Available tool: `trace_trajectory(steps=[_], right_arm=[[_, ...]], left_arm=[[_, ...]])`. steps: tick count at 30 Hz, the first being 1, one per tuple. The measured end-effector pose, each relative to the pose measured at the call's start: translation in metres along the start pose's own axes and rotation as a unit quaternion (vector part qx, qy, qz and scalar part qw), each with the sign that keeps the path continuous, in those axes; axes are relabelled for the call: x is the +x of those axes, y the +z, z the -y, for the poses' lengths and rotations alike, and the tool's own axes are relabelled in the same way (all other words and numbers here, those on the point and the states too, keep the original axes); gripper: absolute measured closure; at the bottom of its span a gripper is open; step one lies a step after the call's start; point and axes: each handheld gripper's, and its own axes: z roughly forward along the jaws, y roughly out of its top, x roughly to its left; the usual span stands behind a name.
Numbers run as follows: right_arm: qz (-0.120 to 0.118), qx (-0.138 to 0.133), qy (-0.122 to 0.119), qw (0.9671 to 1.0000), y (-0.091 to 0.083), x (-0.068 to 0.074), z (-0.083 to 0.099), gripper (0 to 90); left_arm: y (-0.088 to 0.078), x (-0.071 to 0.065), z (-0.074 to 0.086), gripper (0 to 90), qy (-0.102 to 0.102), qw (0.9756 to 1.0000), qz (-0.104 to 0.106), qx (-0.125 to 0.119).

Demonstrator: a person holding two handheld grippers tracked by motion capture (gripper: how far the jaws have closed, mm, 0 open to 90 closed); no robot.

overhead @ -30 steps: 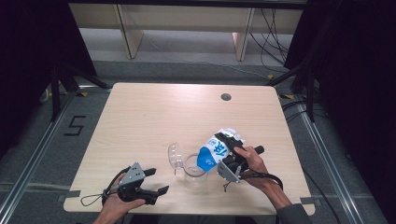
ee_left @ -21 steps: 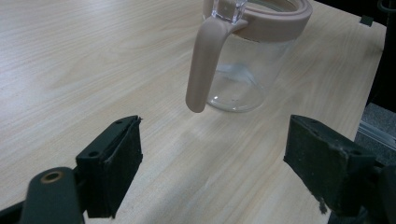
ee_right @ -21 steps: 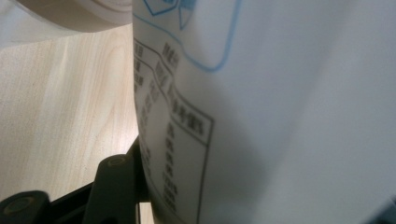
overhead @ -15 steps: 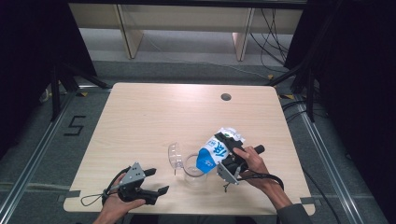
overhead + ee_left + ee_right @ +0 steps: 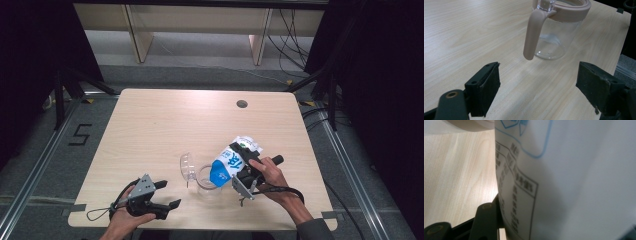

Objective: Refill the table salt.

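The right gripper (image 5: 245,167), held in the person's right hand (image 5: 272,175) near the front right part of the table (image 5: 165,120), has its jaws pinching a white and blue carton (image 5: 231,161). In the right gripper view the carton's printed panel (image 5: 564,180) lies flat against the one visible black jaw, with no gap showing between pad and panel. The carton is tilted well off upright: in the high view its long axis runs diagonally, the gabled top end high and toward the far right, the blue lower end pointing down and toward the near left. That lower end sits over the rim of a clear glass jug (image 5: 206,177), which stands upright on the table just left of the gripper; whether carton and rim touch cannot be told. The jug carries a pinkish rim band and handle (image 5: 534,32), and its clear hinged lid (image 5: 187,166) stands open at the left side. Well apart, at the front left edge, the left gripper (image 5: 167,194) rests in the left hand (image 5: 125,220), jaws spread wide with nothing between them, pointing toward the jug.
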Motion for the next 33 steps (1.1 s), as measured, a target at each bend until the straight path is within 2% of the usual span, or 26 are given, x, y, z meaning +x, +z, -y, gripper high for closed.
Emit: trace_trajectory(steps=[1, 3, 5, 7, 8, 11, 13, 15, 16, 17, 19, 20, 24, 25, 27, 28, 31, 33], right_arm=[[0.000, -0.010, -0.026, 0.9996, 0.0012, -0.0038, -0.0003, 46.2], [0.000, -0.005, -0.024, 0.9997, 0.0002, -0.0042, 0.0000, 46.3], [0.004, -0.004, -0.034, 0.9994, -0.0003, -0.0053, -0.0004, 46.3], [0.007, -0.008, -0.032, 0.9994, 0.0010, -0.0039, -0.0004, 46.4], [0.002, 0.001, -0.005, 1.0000, 0.0005, 0.0002, -0.0001, 46.3], [0.002, 0.002, -0.004, 1.0000, 0.0003, 0.0008, -0.0001, 46.3], [0.002, 0.005, -0.014, 0.9999, -0.0001, 0.0002, -0.0010, 46.3], [0.000, 0.007, -0.010, 0.9999, -0.0004, 0.0011, -0.0012, 46.5], [0.006, -0.002, -0.036, 0.9993, 0.0005, -0.0022, -0.0019, 46.6], [0.008, -0.001, -0.048, 0.9988, -0.0003, -0.0040, -0.0025, 46.6], [0.008, -0.002, -0.044, 0.9990, 0.0000, -0.0038, -0.0021, 46.7], [0.009, -0.004, -0.045, 0.9989, 0.0006, -0.0034, -0.0020, 46.8], [0.013, -0.005, -0.051, 0.9986, 0.0013, -0.0022, -0.0023, 46.9], [0.007, 0.007, -0.018, 0.9998, 0.0001, 0.0026, -0.0021, 47.1], [0.009, 0.009, -0.019, 0.9997, 0.0001, 0.0027, -0.0026, 47.3], [0.009, 0.011, -0.031, 0.9994, -0.0001, 0.0016, -0.0028, 47.3], [0.010, 0.011, -0.022, 0.9996, -0.0002, 0.0024, -0.0027, 47.4], [0.010, 0.013, -0.025, 0.9995, -0.0006, 0.0022, -0.0028, 47.4]], left_arm=[[0.0000, 0.0000, 0.0000, 18.3, 0.000, 1.0000, 0.000, 0.000], [0.0000, 0.0001, 0.0000, 18.3, 0.000, 1.0000, 0.000, 0.000], [0.0001, 0.0002, 0.0000, 18.3, 0.000, 1.0000, 0.001, 0.001], [0.0005, 0.0002, 0.0001, 18.3, 0.000, 1.0000, 0.001, -0.001], [0.0004, 0.0004, 0.0001, 18.3, 0.001, 1.0000, 0.001, 0.001], [0.0005, 0.0003, 0.0002, 18.3, 0.000, 1.0000, 0.002, 0.000], [0.0005, 0.0003, 0.0001, 18.3, 0.000, 1.0000, 0.001, 0.001], [0.0006, 0.0004, 0.0001, 18.3, 0.001, 1.0000, 0.002, 0.001], [0.0005, 0.0004, 0.0001, 18.3, 0.001, 1.0000, 0.002, 0.001], [0.0005, 0.0004, 0.0001, 18.3, 0.001, 1.0000, 0.002, 0.001], [0.0006, -0.0001, 0.0006, 18.3, -0.009, 1.0000, 0.001, 0.001], [0.0001, 0.0008, 0.0002, 18.3, 0.000, 1.0000, 0.000, 0.001], [0.0002, 0.0005, 0.0002, 18.3, -0.001, 1.0000, 0.000, 0.002], [0.0003, 0.0005, 0.0002, 18.3, 0.000, 1.0000, 0.000, 0.002], [0.0002, 0.0007, 0.0003, 18.3, 0.000, 1.0000, 0.000, 0.002], [0.0001, 0.0009, 0.0003, 18.3, 0.000, 1.0000, -0.001, 0.002], [0.0001, 0.0009, 0.0003, 18.3, 0.000, 1.0000, -0.001, 0.002], [0.0002, 0.0007, 0.0003, 18.3, 0.000, 1.0000, 0.000, 0.002]])
